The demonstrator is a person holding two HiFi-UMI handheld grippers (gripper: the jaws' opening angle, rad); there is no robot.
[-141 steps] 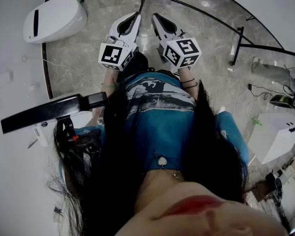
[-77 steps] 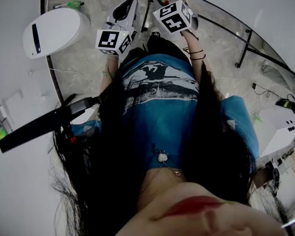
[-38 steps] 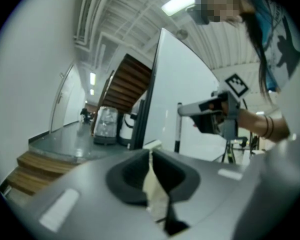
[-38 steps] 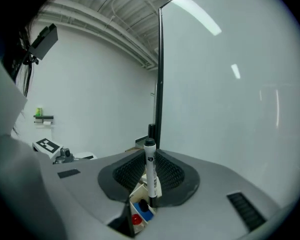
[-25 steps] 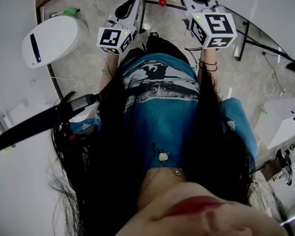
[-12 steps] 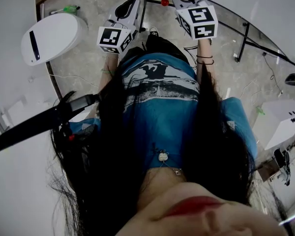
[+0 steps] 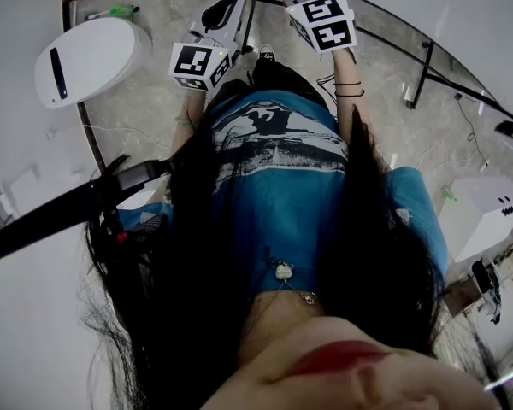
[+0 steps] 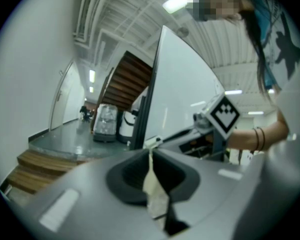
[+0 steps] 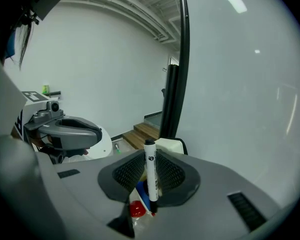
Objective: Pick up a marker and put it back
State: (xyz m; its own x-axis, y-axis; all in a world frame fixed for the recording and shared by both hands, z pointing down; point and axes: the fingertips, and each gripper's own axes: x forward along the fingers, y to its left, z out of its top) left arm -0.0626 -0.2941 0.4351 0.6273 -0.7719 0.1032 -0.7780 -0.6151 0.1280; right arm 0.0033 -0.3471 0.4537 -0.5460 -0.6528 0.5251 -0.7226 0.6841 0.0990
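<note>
Pinching white marker upright — right hand-held gripper.

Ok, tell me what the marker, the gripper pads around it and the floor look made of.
The marker looks like smooth white plastic, slightly glossy, with a black cap at its top end. The pads are dark grey and matte with a fine ribbed texture, so probably rubber or soft plastic. The floor looks like polished grey stone or stone-look tile, judging by its mottled veining and sheen.

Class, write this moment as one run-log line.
right gripper: shut on marker | left gripper: shut | stage: marker held, not yet put back
</note>
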